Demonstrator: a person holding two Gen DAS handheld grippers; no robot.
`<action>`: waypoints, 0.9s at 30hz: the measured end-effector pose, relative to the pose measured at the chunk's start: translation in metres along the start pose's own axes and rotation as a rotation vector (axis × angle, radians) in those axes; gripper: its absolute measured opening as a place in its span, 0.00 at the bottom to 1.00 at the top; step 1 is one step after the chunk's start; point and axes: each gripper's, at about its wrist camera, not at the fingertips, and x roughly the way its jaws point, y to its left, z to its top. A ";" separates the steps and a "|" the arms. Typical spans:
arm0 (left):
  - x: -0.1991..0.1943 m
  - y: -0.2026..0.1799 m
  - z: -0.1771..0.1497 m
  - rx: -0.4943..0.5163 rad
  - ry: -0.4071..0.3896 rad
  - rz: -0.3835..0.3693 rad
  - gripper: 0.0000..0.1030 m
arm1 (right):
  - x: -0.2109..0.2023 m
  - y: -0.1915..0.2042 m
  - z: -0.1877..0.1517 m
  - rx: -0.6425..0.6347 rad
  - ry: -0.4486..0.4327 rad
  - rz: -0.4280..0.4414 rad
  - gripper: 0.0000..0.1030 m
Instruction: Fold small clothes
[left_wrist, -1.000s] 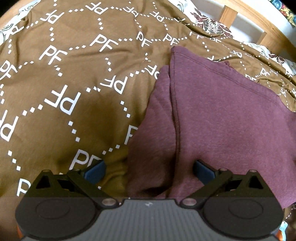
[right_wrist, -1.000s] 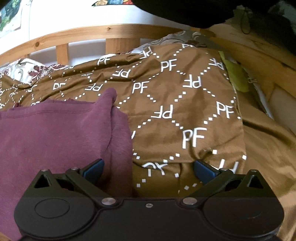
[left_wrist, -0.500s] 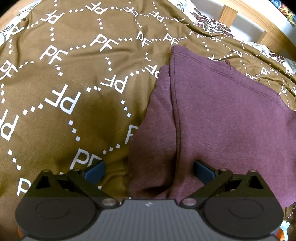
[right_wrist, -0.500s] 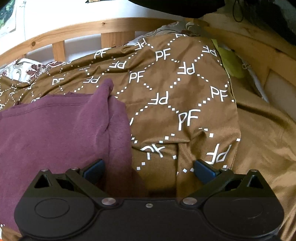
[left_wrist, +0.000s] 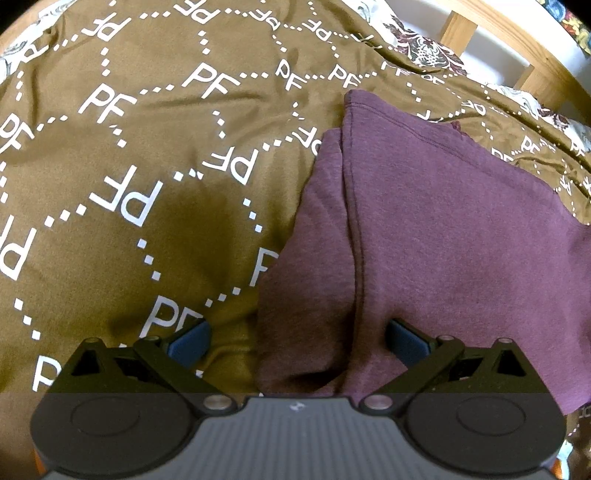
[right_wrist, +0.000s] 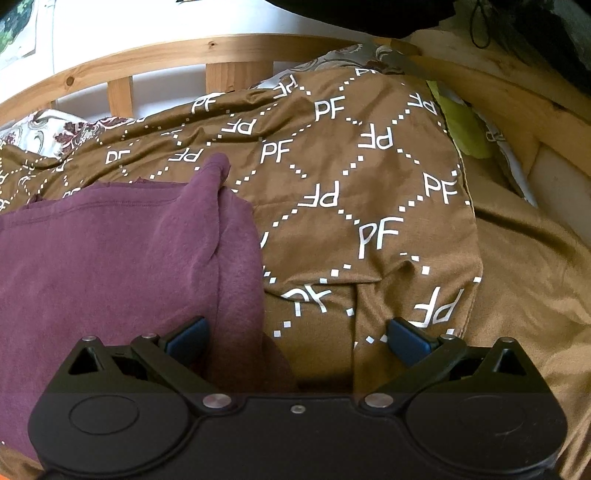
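A maroon garment (left_wrist: 443, 229) lies folded on a brown bedspread printed with white "PF" letters (left_wrist: 129, 166). In the left wrist view my left gripper (left_wrist: 297, 338) is open, straddling the garment's left folded edge near its front corner. In the right wrist view the garment (right_wrist: 110, 266) fills the left side, with a sleeve tip poking up at the back. My right gripper (right_wrist: 297, 336) is open, straddling the garment's right edge, its left pad (right_wrist: 186, 336) over the cloth and its right pad (right_wrist: 408, 339) over the bedspread.
A wooden bed rail (right_wrist: 229, 51) runs along the back with a white wall behind it. A floral pillow (right_wrist: 48, 129) lies at the back left, a lime-green cloth (right_wrist: 461, 129) at the back right. The bedspread's plain brown edge (right_wrist: 535, 277) lies right.
The right gripper has lowered and moved a little forward along the garment's right edge. The left gripper has barely moved. Both stay open.
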 end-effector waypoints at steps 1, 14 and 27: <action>0.000 0.001 0.000 -0.005 0.002 -0.003 1.00 | -0.001 0.001 0.001 -0.005 -0.003 -0.002 1.00; 0.001 -0.001 -0.002 -0.003 -0.006 0.007 1.00 | -0.042 0.089 -0.007 -0.192 -0.161 0.216 0.99; 0.002 -0.001 -0.002 0.003 -0.002 0.010 1.00 | -0.037 0.155 -0.043 -0.469 -0.136 0.253 0.99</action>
